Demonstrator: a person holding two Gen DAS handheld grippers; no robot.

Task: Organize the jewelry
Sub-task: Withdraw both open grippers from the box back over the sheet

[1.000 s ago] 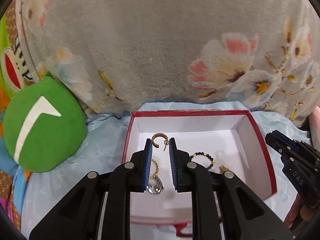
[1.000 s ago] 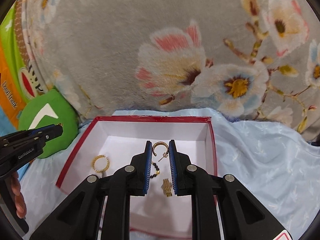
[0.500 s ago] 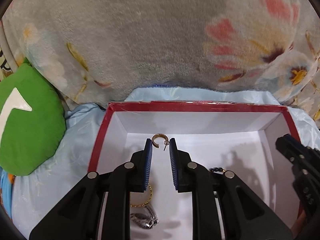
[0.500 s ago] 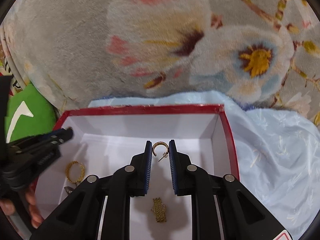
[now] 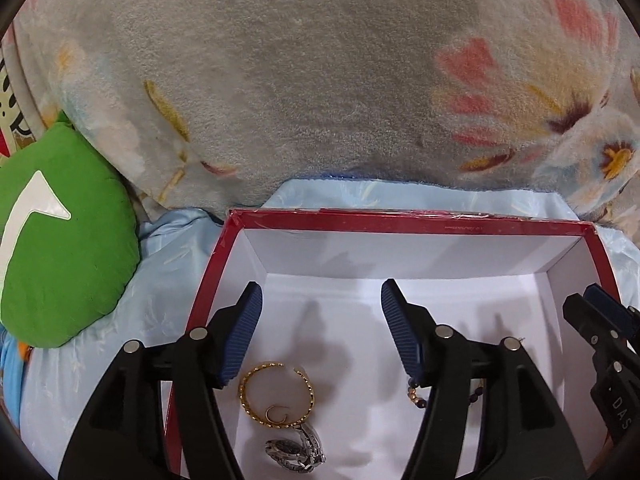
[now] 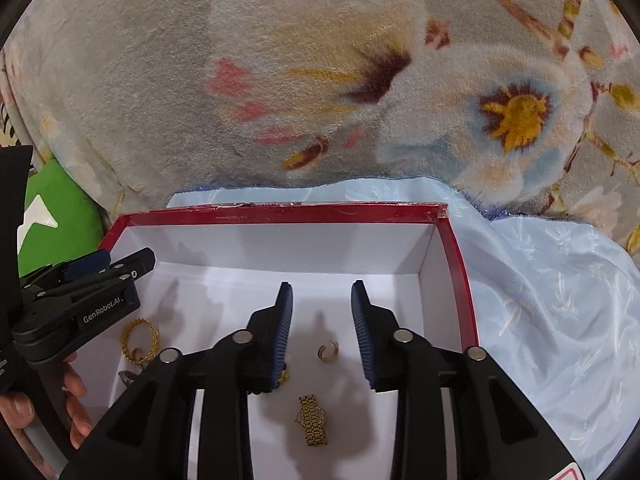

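A red box [image 5: 400, 220] with a white inside lies on pale blue cloth; it also shows in the right wrist view [image 6: 280, 213]. My left gripper [image 5: 320, 300] is open and empty over the box. Below it lie a gold bangle [image 5: 276, 394], a small gold hoop earring [image 5: 278, 416], a silver watch [image 5: 296, 450] and a dark bead bracelet [image 5: 420, 392]. My right gripper [image 6: 322, 300] is open and empty over the box. A small gold hoop earring [image 6: 328, 351] lies between its fingers, and a gold watch [image 6: 313, 420] lies nearer.
A grey floral blanket [image 5: 320, 80] rises behind the box. A green cushion [image 5: 56, 248] lies to the left. The right gripper [image 5: 608, 340] shows at the left view's right edge. The left gripper [image 6: 80, 300], with a hand, shows at the right view's left.
Both grippers moved forward over the box and opened. Each let go of its gold hoop earring, and the earrings now lie on the box floor.
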